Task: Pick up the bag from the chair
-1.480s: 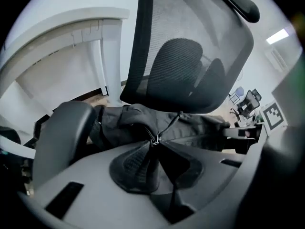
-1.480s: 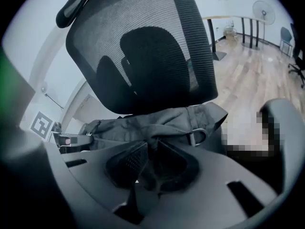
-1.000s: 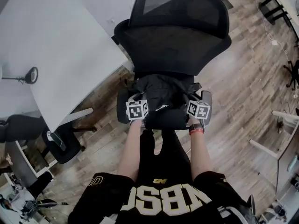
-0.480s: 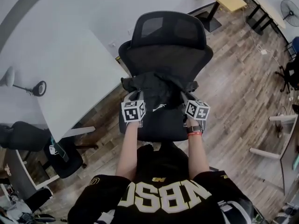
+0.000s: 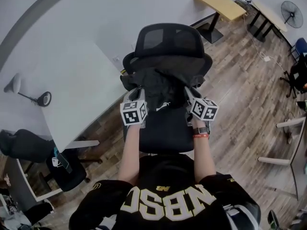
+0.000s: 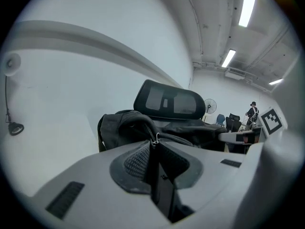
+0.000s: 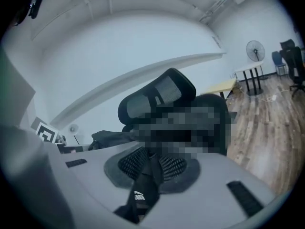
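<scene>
A black bag hangs lifted above the seat of a black office chair, in front of its backrest. My left gripper is shut on the bag's left side; in the left gripper view the jaws pinch a strap beside the zipper. On the bag's right side, my right gripper is shut too, and a black strap with a white label runs between its jaws. The chair's mesh headrest stands behind the bag.
A white table lies to the left of the chair, with a small desk lamp on it. Another black chair stands lower left. Wooden floor spreads to the right, with a yellow desk and a fan far back.
Both grippers have risen with the bag, which has come up off the seat. The seat cushion now shows bare below it.
</scene>
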`<action>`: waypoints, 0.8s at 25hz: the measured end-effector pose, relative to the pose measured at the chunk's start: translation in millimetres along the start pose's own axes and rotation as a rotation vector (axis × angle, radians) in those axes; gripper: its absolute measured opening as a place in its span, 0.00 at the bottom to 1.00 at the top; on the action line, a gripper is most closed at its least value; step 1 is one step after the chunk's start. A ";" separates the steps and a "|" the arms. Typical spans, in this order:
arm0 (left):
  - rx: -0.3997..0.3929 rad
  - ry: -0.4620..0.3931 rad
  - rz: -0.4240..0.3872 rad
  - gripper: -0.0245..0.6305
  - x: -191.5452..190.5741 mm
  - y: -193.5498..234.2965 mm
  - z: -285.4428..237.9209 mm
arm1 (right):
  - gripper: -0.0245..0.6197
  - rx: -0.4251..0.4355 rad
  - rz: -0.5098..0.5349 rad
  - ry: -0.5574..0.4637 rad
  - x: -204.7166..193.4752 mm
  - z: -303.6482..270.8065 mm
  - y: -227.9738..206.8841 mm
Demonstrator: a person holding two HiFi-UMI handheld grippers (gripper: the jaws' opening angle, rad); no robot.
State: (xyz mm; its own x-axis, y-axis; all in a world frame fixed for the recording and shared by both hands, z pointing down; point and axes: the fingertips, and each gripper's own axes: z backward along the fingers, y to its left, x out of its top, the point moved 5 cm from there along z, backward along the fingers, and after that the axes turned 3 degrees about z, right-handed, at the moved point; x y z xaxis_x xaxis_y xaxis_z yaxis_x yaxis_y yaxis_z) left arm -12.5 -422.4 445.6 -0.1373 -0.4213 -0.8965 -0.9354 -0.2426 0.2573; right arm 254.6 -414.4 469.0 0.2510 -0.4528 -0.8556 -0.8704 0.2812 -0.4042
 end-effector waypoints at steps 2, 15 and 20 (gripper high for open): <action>-0.012 -0.035 -0.007 0.13 15.2 -6.4 2.9 | 0.15 0.008 0.015 -0.032 15.3 2.4 5.4; -0.054 -0.253 -0.090 0.13 101.2 -41.5 27.5 | 0.15 0.033 0.226 -0.219 115.9 28.0 52.9; -0.068 -0.317 -0.080 0.13 122.9 -45.4 38.6 | 0.15 0.050 0.241 -0.288 137.7 39.7 64.1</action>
State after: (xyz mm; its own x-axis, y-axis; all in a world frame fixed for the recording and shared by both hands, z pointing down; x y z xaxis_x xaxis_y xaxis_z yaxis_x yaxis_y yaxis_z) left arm 0.5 -429.4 309.9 -0.1688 -0.1083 -0.9797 -0.9250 -0.3258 0.1954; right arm 250.1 -425.1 312.4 0.1567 -0.1145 -0.9810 -0.8991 0.3945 -0.1897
